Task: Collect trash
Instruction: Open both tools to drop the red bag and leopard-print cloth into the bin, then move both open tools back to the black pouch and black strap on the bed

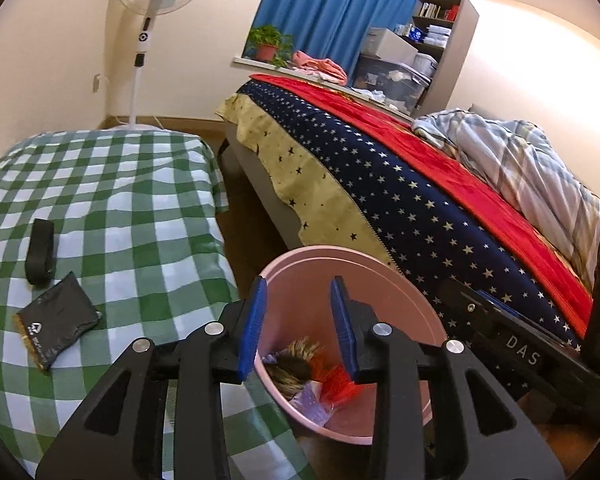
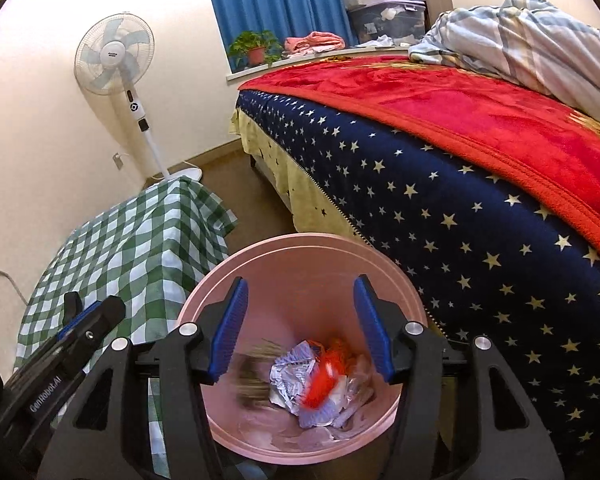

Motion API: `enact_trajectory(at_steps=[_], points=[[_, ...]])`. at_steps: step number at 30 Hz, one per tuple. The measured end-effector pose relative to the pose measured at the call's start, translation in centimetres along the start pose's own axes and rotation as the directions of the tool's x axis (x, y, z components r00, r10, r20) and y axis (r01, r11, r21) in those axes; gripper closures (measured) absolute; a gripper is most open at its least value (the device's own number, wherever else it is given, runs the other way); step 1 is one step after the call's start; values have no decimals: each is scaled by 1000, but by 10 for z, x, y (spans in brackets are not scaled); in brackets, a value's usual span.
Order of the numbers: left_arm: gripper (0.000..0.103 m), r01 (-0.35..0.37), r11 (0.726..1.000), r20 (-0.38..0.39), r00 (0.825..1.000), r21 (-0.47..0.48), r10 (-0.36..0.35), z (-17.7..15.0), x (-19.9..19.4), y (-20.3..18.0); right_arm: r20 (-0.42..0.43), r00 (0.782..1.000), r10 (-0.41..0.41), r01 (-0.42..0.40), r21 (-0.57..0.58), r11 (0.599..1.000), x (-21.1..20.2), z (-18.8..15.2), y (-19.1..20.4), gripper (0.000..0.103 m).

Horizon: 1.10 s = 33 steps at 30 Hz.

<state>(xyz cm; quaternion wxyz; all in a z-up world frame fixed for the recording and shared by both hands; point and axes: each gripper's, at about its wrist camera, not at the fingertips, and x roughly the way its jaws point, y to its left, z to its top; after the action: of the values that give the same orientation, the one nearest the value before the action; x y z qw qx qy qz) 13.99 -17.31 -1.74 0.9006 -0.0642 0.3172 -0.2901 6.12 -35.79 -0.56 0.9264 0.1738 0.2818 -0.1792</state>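
A pink trash bin (image 1: 396, 280) (image 2: 300, 248) stands on the floor between the table and the bed. Inside it lie crumpled paper (image 2: 290, 376), a red-orange scrap (image 2: 320, 384) (image 1: 336, 380) and a brown fuzzy item (image 1: 296, 364), blurred in the right wrist view (image 2: 252, 376). My left gripper (image 1: 299, 292) hangs over the bin's left rim, open, with nothing between its blue pads. My right gripper (image 2: 301, 292) is over the bin's mouth, open and empty. The left gripper's side (image 2: 84, 320) shows at the left of the right wrist view.
On the table with the green checked cloth (image 1: 132, 200) lie a black pouch (image 1: 58, 320) and a black strap (image 1: 40, 252). A bed with a starred navy cover (image 1: 400, 200) and red blanket (image 2: 460, 100) borders the bin on the right. A standing fan (image 1: 140, 40) is by the wall.
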Motion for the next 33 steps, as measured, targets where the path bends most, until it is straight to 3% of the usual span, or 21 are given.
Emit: enact_trajectory(at_steps=[14,29,33], points=[[71,-61,998,33,998,10,60,0,-38,23,14,996,84,-84,-31,996,-16,-5,16,48],[71,-157,988,78,985,-9,157,-1,-82,55,28,973,230,-225,-120,967,-44,-19,61,51],[71,-176,984,83,981,-16,177,-3,-87,62,14,966,257,-254,-132,958,-43,-22,70,59]])
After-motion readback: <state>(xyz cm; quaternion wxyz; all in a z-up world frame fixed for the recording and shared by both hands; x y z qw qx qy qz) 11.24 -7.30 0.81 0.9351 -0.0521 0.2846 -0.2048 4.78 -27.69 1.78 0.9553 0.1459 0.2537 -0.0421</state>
